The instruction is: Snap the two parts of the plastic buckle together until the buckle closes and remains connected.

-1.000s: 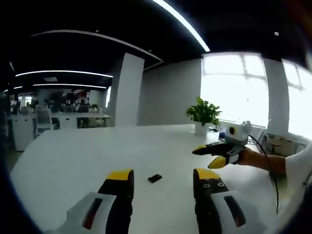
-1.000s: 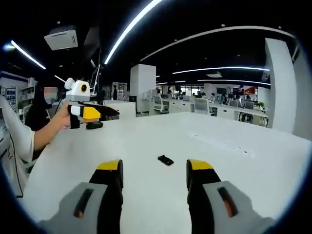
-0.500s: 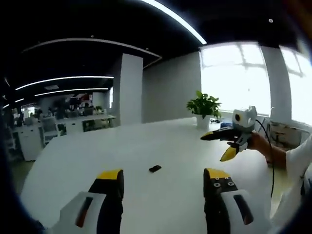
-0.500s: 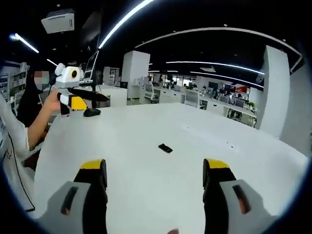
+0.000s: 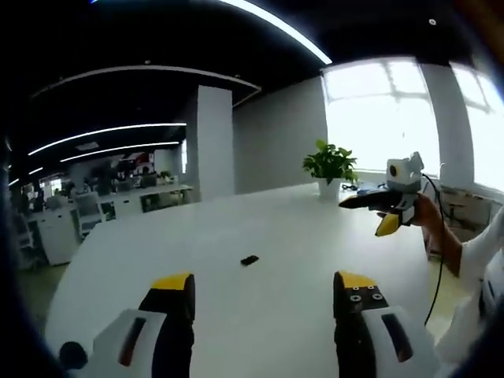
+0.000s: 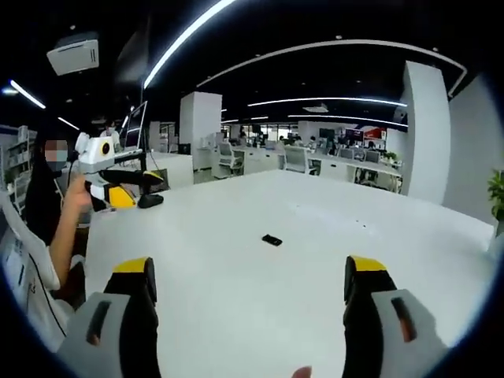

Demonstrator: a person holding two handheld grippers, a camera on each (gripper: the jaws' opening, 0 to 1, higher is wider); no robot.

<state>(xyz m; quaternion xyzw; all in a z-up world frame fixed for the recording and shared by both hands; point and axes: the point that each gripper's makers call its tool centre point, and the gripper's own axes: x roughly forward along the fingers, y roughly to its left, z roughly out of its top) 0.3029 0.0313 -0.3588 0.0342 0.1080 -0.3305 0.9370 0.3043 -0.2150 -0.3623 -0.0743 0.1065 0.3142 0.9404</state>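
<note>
left gripper (image 5: 260,287): jaws wide apart, I hold nothing | buckle (image 5: 250,260): small dark piece on the white worktop (image 5: 299,236), centre of frame, straight ahead between my jaws, long axis slanting up to the right | right gripper (image 6: 252,279): also wide apart, empty, buckle (image 6: 272,240) ahead at centre, both seem equally far.

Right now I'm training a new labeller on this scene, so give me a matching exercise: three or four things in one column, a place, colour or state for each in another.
Things:
1. buckle
2. potted plant
3. left gripper
4. table

Descriptions:
A. white, broad
B. small, dark, lying alone on the tabletop
C. green, at the far edge near the window
D. open, yellow-tipped, holding nothing

Pairs: 1-B, 2-C, 3-D, 4-A
</note>
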